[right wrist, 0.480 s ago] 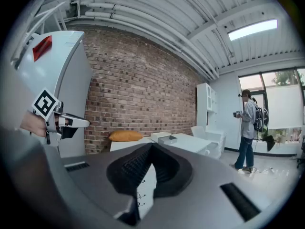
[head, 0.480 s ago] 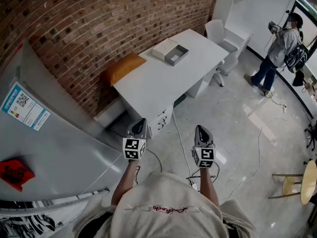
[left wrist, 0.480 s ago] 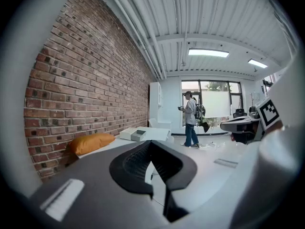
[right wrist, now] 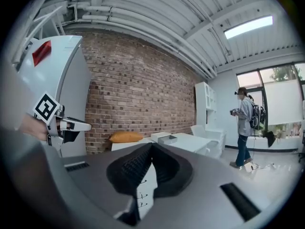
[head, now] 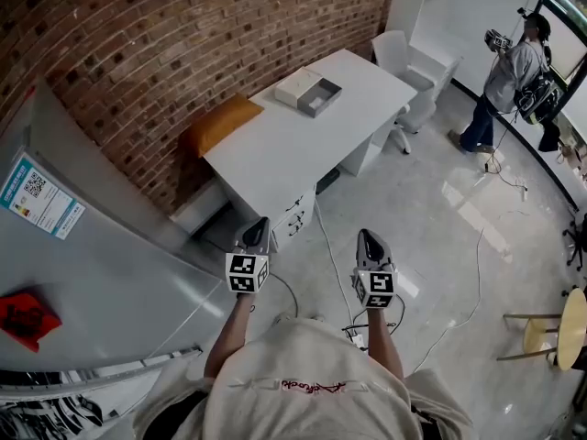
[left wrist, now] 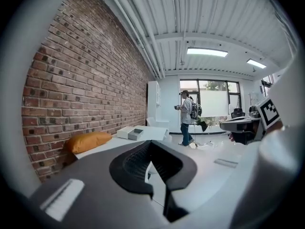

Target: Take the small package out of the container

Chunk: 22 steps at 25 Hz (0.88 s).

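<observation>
Brick wall, white table — container on it (orange cushion alongside), person beyond

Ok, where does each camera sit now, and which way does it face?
Head view: on the person's head, aimed steeply down at floor and white desk; shows shirt, forearms, left gripper, right gripper.
Left gripper view: rides the left gripper, looks along its shut jaws toward the desk; right gripper's marker cube at right.
Right gripper view: rides the right gripper, looks along shut jaws at the brick wall; left gripper at left.
Shared: all show the desk's open box.
</observation>
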Each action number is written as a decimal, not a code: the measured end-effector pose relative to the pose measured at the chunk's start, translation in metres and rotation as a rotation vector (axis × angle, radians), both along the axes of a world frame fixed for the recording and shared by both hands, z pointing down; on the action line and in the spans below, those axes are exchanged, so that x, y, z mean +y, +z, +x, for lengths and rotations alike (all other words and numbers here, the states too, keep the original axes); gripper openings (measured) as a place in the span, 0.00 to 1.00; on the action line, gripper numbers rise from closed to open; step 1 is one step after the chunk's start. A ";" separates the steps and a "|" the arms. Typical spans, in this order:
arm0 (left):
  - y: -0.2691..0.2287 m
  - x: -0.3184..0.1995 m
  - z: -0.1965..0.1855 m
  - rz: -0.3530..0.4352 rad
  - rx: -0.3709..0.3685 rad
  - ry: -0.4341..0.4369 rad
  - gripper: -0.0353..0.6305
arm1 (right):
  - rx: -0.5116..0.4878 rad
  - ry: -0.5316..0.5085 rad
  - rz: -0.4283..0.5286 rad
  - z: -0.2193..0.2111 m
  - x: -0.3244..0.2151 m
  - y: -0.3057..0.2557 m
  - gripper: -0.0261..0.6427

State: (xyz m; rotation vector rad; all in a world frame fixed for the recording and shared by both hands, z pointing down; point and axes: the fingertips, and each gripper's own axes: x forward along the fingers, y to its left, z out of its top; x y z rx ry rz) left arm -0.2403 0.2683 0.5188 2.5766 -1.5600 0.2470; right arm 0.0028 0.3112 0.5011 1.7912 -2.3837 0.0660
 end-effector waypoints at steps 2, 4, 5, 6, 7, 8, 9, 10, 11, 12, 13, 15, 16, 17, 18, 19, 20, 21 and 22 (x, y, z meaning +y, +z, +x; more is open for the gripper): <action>-0.001 0.000 0.005 0.001 -0.002 0.002 0.07 | -0.008 -0.002 0.006 0.004 0.000 -0.002 0.06; -0.002 0.000 0.010 0.002 -0.005 0.004 0.07 | -0.009 -0.002 0.010 0.010 0.000 -0.005 0.06; -0.003 0.001 0.013 0.002 -0.005 0.004 0.07 | -0.007 -0.002 0.011 0.013 0.000 -0.005 0.06; -0.003 0.001 0.015 0.002 -0.005 0.003 0.07 | -0.006 -0.002 0.014 0.016 0.000 -0.006 0.06; -0.003 0.001 0.018 0.002 -0.006 0.003 0.07 | -0.005 -0.002 0.017 0.019 -0.001 -0.007 0.06; -0.003 0.001 0.021 0.003 -0.005 0.002 0.07 | -0.005 -0.003 0.020 0.022 -0.001 -0.008 0.06; -0.004 0.001 0.024 0.005 -0.005 0.001 0.07 | -0.004 -0.003 0.024 0.025 -0.002 -0.009 0.06; -0.005 0.001 0.027 0.007 -0.006 0.002 0.07 | -0.003 -0.005 0.027 0.028 -0.003 -0.011 0.06; -0.006 0.001 0.031 0.009 -0.008 0.002 0.07 | -0.002 -0.006 0.030 0.031 -0.003 -0.012 0.06; -0.006 0.000 0.034 0.010 -0.011 0.001 0.07 | -0.001 -0.009 0.032 0.035 -0.004 -0.013 0.06; -0.007 0.001 0.038 0.011 -0.013 -0.001 0.07 | 0.000 -0.012 0.033 0.038 -0.004 -0.013 0.06; -0.007 0.002 0.045 0.014 -0.017 -0.005 0.07 | -0.002 -0.021 0.034 0.044 -0.003 -0.011 0.06; -0.006 0.003 0.049 0.015 -0.020 -0.006 0.07 | -0.004 -0.025 0.033 0.048 -0.002 -0.009 0.06; -0.006 0.003 0.053 0.016 -0.024 -0.005 0.07 | -0.005 -0.027 0.031 0.052 -0.001 -0.006 0.06; -0.006 0.004 0.057 0.018 -0.027 -0.005 0.07 | -0.007 -0.029 0.029 0.055 -0.001 -0.004 0.06; -0.005 0.004 0.060 0.020 -0.030 -0.006 0.07 | -0.009 -0.031 0.027 0.059 -0.001 -0.002 0.06; -0.004 0.004 0.062 0.020 -0.031 -0.009 0.07 | -0.011 -0.032 0.025 0.061 -0.001 -0.001 0.06; -0.003 0.005 0.063 0.019 -0.031 -0.013 0.07 | -0.013 -0.035 0.022 0.063 -0.001 0.001 0.06; -0.002 0.005 0.064 0.018 -0.030 -0.016 0.07 | -0.014 -0.039 0.021 0.064 -0.002 0.002 0.06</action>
